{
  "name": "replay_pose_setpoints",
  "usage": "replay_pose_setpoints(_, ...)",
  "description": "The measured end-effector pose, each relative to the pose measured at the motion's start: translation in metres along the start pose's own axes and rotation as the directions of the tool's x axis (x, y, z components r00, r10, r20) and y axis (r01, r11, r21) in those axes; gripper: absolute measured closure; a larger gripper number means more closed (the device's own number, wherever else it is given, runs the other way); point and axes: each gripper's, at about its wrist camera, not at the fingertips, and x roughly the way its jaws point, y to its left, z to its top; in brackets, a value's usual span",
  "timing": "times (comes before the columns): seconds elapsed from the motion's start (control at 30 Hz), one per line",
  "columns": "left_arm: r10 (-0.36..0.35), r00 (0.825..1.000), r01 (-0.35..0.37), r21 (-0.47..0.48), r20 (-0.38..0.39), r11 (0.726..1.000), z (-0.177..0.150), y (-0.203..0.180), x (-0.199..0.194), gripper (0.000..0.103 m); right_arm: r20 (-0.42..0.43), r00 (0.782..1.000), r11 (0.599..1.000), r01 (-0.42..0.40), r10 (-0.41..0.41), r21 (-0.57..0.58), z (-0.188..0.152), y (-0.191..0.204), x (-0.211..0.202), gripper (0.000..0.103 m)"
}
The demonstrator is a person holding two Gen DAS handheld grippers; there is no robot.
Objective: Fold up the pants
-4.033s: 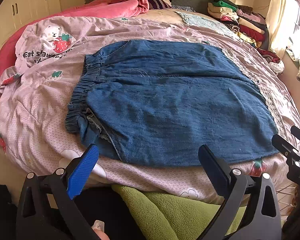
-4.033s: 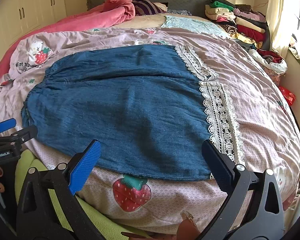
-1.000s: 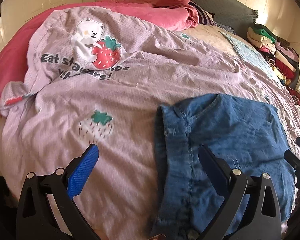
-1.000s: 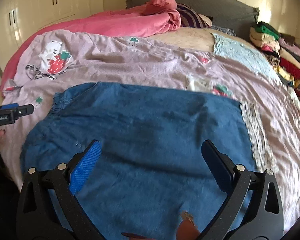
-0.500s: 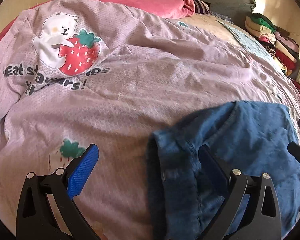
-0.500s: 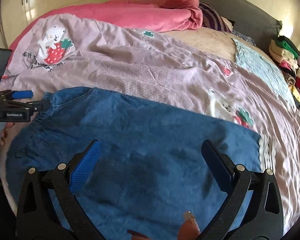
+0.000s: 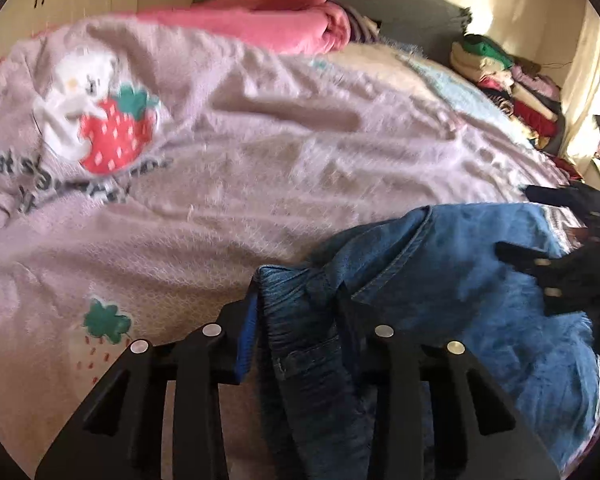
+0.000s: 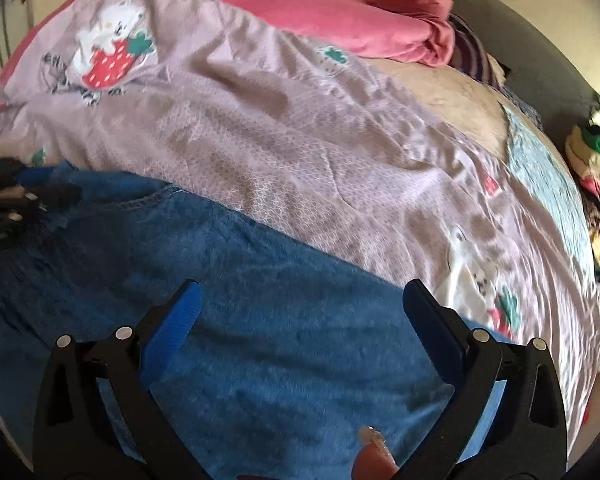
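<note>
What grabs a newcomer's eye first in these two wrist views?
The blue denim pants fill the near part of the lilac strawberry-print quilt, and the left hand-held gripper is shut on their bunched corner. The right hand-held gripper hangs open over the flat denim. Behind lie a pink blanket and, far right, a stack of folded clothes.

Black plastic left gripper [image 7: 298, 304], right gripper [image 8: 298, 304], blue-padded fingers [image 8: 172, 326], silver screws
</note>
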Motion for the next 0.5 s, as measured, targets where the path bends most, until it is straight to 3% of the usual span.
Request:
replay_pose_setpoints(0.27,-0.043,0.996,0.040,0.040,0.074,0.998,-0.004,-0.011,-0.044,0.071,0.043,0.999,0.988,0.018,-0.012,-0.153,0.010,0.019,0.000,0.009)
replay_pose_setpoints(0.33,-0.047,0.996,0.044,0.045,0.080,0.998,-0.004,-0.011,-0.048,0.071,0.042,0.999,0.983,0.000,0.008,-0.184,0.010,0.025,-0.001,0.023)
replay_pose_setpoints(0.4,-0.049,0.996,0.046,0.046,0.079,0.998,-0.005,-0.010,-0.050,0.071,0.033,0.997,0.978,-0.055,0.063,-0.201,0.007,0.031,-0.003,0.060)
replay_pose_setpoints(0.5,-0.034,0.997,0.030,0.052,0.074,0.998,-0.007,-0.009,-0.050,0.071,0.042,0.994,0.979,-0.090,0.100,-0.184,-0.001,0.035,-0.013,0.088)
